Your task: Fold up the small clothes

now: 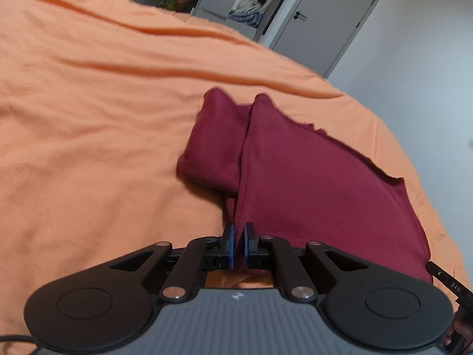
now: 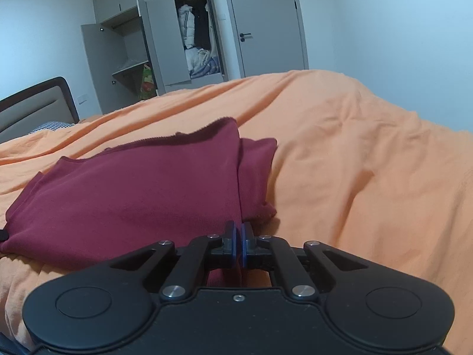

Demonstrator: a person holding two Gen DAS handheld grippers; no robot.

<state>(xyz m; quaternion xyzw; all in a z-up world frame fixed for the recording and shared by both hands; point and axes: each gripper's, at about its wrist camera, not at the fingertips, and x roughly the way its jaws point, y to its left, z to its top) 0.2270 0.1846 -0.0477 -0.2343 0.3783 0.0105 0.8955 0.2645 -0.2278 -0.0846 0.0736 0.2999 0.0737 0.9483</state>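
Left wrist view shows the left gripper at the bottom centre of the frame, its blue-padded fingers clenched on an edge of a dark red garment. That garment lies on an orange bedspread, spreading from the fingers up and to the right, with a folded flap lying to the left of its main panel. At the far right edge, a small part of the other tool pokes into the frame.

Right wrist view shows the right gripper at the bottom centre, its fingers pinched shut on the near right edge of the garment, which fills the left middle of the frame on the bedspread. In the upper centre stands an open wardrobe with clothes inside, a closed door just to its right, and a headboard at the left edge.
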